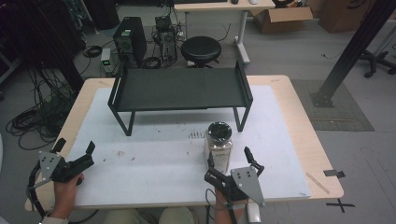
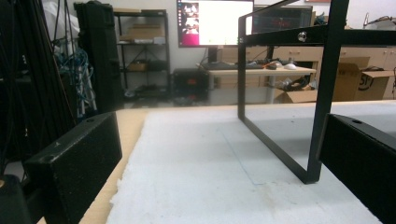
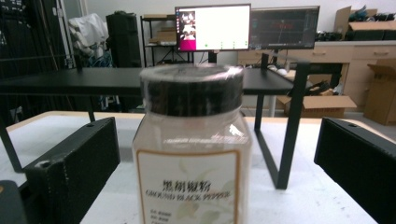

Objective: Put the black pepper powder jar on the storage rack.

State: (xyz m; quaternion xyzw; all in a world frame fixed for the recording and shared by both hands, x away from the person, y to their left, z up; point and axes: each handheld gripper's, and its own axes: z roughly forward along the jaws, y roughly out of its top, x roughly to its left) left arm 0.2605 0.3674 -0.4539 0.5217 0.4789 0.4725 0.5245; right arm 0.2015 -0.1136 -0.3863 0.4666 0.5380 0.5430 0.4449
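A ground black pepper jar (image 1: 219, 145) with a black lid stands upright on the white mat (image 1: 154, 154), just in front of the black shelf rack (image 1: 180, 88). My right gripper (image 1: 229, 161) is open at the jar's near side, one jaw on each side of it. In the right gripper view the jar (image 3: 194, 154) stands close between the two black jaws, which do not touch it. My left gripper (image 1: 74, 147) is open near the table's front left corner, with nothing between its jaws. The left gripper view shows the rack's leg (image 2: 322, 93) ahead.
The rack stands across the back half of the mat. The wooden table's edge (image 1: 322, 154) runs close on the right. Beyond the table are a black stool (image 1: 201, 49), computer towers (image 1: 130, 39) and cables on the floor.
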